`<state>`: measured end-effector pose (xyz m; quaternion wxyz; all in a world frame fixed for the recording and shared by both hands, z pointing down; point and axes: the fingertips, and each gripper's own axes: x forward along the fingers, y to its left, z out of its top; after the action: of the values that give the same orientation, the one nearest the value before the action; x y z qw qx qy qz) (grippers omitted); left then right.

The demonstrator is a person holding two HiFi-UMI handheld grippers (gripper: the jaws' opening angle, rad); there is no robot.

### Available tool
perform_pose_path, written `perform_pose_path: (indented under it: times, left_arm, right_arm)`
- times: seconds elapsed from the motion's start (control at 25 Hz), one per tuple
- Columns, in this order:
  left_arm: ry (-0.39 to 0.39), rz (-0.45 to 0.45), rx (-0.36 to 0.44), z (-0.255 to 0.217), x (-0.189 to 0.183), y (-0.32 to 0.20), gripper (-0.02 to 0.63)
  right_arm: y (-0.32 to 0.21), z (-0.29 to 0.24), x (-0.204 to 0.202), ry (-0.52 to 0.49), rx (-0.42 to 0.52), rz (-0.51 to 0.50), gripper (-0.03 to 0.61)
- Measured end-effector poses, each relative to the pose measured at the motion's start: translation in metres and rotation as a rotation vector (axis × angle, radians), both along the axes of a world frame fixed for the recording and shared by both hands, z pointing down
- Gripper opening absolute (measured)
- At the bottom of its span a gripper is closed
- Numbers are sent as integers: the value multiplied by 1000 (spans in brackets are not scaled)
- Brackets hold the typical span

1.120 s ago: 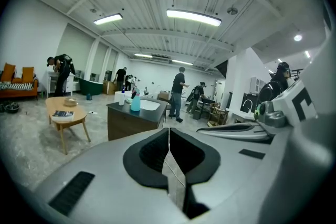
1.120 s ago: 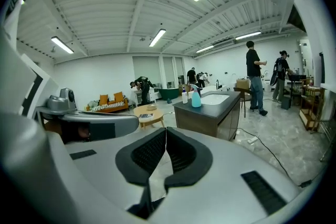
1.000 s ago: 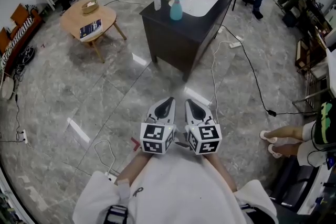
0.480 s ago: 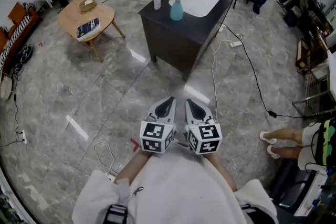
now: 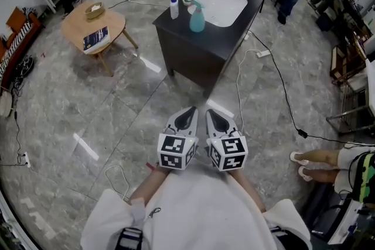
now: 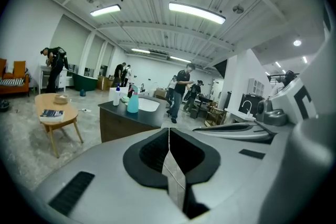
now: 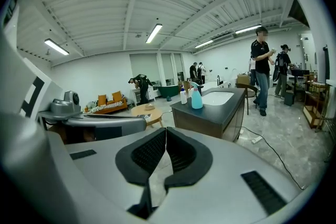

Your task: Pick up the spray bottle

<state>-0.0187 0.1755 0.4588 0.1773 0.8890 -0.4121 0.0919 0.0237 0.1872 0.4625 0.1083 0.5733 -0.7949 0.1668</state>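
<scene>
A teal spray bottle (image 5: 197, 16) stands on a dark vanity counter (image 5: 193, 35) beside a white sink basin (image 5: 224, 4); it also shows as the teal spray bottle (image 6: 133, 103) in the left gripper view and the teal spray bottle (image 7: 197, 97) in the right gripper view. A smaller white bottle with a blue top (image 5: 174, 4) stands left of it. My left gripper (image 5: 187, 116) and right gripper (image 5: 214, 117) are held side by side over the floor, well short of the counter. Both are shut with nothing between the jaws.
A round wooden table (image 5: 94, 24) with a book and a bowl stands left of the counter. Cables (image 5: 275, 76) run over the marble floor at the right. People stand at the far side of the room, and a person's feet (image 5: 304, 162) are at the right.
The counter, table and floor have shifted slightly in the head view as I moved toward the counter. Both grippers stay shut and side by side.
</scene>
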Motion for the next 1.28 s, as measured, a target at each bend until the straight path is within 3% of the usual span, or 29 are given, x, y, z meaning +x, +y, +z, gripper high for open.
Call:
perform_pose_path:
  times: [1.28]
  left_arm:
    - [7,115,-55,13,-13,-165,29]
  right_arm:
    - [-169,16,-26,7,-60,112,26]
